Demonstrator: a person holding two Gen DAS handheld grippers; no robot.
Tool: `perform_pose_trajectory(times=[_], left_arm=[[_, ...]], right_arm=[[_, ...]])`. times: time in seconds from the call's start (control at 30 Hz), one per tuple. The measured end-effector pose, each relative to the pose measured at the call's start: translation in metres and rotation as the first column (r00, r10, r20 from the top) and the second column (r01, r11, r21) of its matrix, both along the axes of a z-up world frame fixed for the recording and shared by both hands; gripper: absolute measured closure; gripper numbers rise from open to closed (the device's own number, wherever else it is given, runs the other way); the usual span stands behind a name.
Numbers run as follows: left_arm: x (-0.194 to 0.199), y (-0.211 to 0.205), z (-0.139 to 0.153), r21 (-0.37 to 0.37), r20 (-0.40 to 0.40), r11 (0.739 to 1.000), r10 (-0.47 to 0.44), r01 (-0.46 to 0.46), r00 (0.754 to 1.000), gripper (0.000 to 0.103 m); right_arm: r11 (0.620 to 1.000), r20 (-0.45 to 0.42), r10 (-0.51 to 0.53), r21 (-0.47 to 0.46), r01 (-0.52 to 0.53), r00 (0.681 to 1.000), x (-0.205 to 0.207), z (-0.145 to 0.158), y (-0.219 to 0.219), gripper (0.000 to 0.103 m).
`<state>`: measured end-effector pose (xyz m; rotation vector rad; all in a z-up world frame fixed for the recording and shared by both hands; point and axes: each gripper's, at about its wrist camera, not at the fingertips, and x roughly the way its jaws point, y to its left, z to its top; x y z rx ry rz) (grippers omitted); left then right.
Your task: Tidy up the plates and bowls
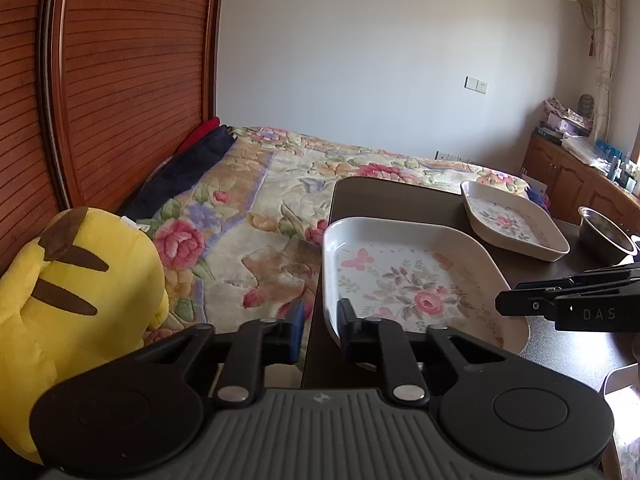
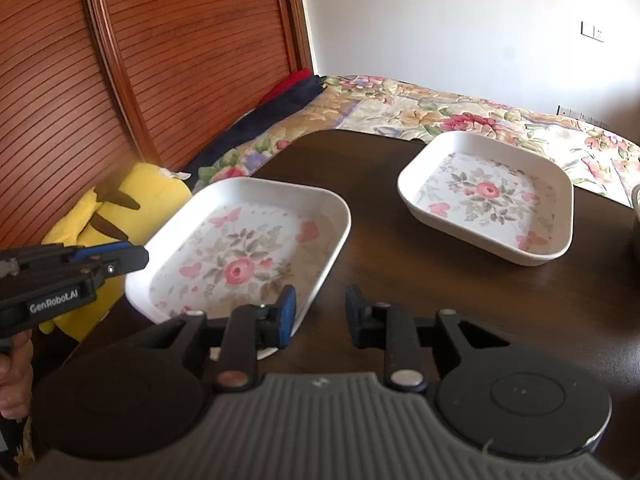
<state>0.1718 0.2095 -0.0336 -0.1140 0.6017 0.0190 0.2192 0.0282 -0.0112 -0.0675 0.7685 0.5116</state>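
Near plate (image 1: 404, 280) lies at lower centre of the left view, on the desk (image 1: 560, 344) edge; the left tool (image 1: 320, 320) straddles its left rim, fingers apart, not clamped. In the right view the right tool (image 2: 320, 312) is apart too, straddling its right rim. Far plate (image 2: 488, 196) sits upper right, well apart. A steel bowl (image 1: 604, 232) is at the left view's right edge
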Motion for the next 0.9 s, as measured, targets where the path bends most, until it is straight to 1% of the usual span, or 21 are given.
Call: perform_pose_trajectory(times=[0.1, 0.27, 0.43, 0.5, 0.57, 0.63, 0.77, 0.9], left_arm=[[0.0015, -0.0011, -0.0013, -0.005, -0.005, 1.000, -0.001, 0.001, 1.000, 0.087], [0.0043, -0.0030, -0.0042, 0.000, -0.011, 1.000, -0.007, 0.007, 1.000, 0.087], [0.0055, -0.0016, -0.0065, -0.019, -0.022, 1.000, -0.017, 0.017, 1.000, 0.087], [0.0059, -0.0024, -0.0067, -0.013, -0.022, 1.000, -0.022, 0.022, 1.000, 0.087], [0.0067, -0.0032, -0.0074, -0.013, -0.026, 1.000, -0.028, 0.027, 0.999, 0.090], [0.0065, -0.0056, -0.0073, -0.005, -0.026, 1.000, -0.028, 0.028, 0.999, 0.090], [0.0048, -0.0069, -0.0071, 0.002, -0.027, 0.999, -0.032, 0.032, 0.999, 0.090], [0.0010, -0.0079, -0.0057, 0.005, -0.024, 0.999, -0.037, 0.037, 0.999, 0.090]], right_arm=[[1.000, -0.004, 0.006, -0.002, -0.006, 1.000, -0.0007, -0.0001, 0.0024, 0.081], [1.000, -0.006, 0.012, -0.007, -0.012, 1.000, -0.0012, -0.0013, 0.0042, 0.082], [1.000, -0.016, 0.021, -0.012, -0.021, 1.000, -0.0030, -0.0043, 0.0057, 0.083], [1.000, -0.013, 0.021, -0.012, -0.021, 1.000, -0.0027, -0.0042, 0.0063, 0.084], [1.000, -0.015, 0.026, -0.004, -0.027, 1.000, -0.0027, -0.0046, 0.0062, 0.086], [1.000, -0.018, 0.029, 0.004, -0.029, 0.999, -0.0031, -0.0050, 0.0053, 0.088], [1.000, -0.022, 0.030, 0.006, -0.030, 0.999, -0.0041, -0.0045, 0.0046, 0.088], [0.999, -0.038, 0.028, 0.038, -0.027, 0.999, -0.0050, -0.0045, -0.0011, 0.088]])
